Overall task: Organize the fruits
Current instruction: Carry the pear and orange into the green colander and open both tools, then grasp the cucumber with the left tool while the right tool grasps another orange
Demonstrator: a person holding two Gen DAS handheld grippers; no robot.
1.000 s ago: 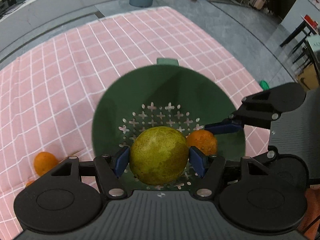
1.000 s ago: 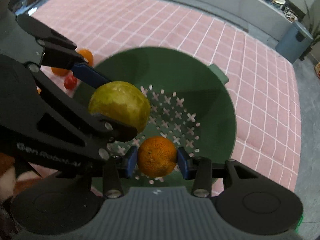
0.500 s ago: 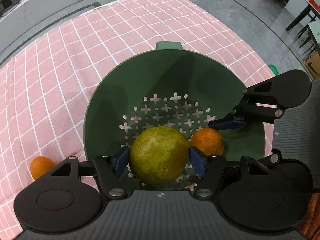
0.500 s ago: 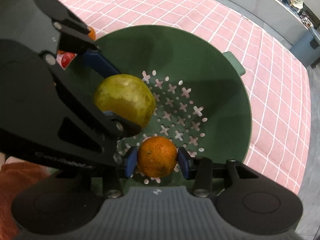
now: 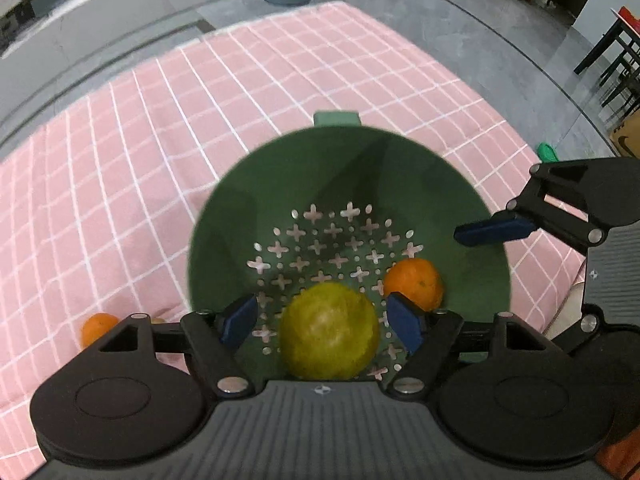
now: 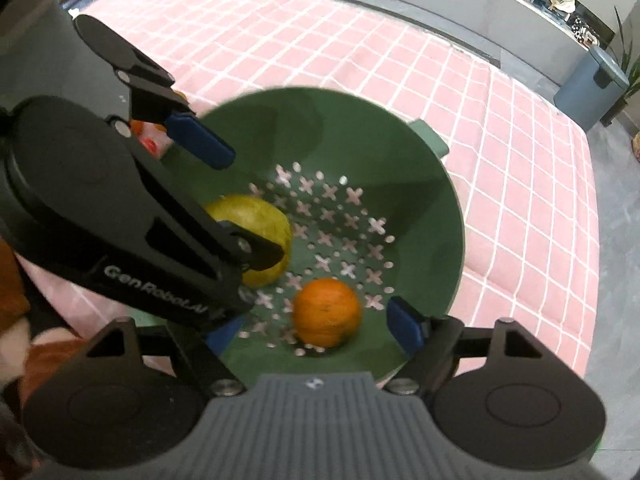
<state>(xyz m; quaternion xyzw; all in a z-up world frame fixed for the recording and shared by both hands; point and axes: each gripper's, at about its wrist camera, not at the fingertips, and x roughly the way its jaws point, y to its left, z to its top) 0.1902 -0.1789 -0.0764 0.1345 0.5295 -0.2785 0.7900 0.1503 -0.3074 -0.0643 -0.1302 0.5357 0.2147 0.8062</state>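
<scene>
My left gripper (image 5: 322, 326) has just been opening: its 2 blue pads stand clear of the yellow-green citrus fruit (image 5: 329, 331), which lies loose between them at 6 o'clock on the perforated floor of the green colander (image 5: 248, 216). My right gripper (image 6: 316, 330) has also just been spreading, and the orange (image 6: 326, 312) sits released between its pads, touching neither. From the right wrist, the left gripper's black frame covers the near half of the yellow-green fruit and 1 of my own right pads is mostly hidden behind it. At 9 o'clock beyond the colander rim, a small red fruit (image 6: 150, 145) and something orange are only glimpsed. A second orange (image 5: 98, 326) on the pink checked cloth (image 5: 120, 184) is partly cut off by my left gripper's body.
</scene>
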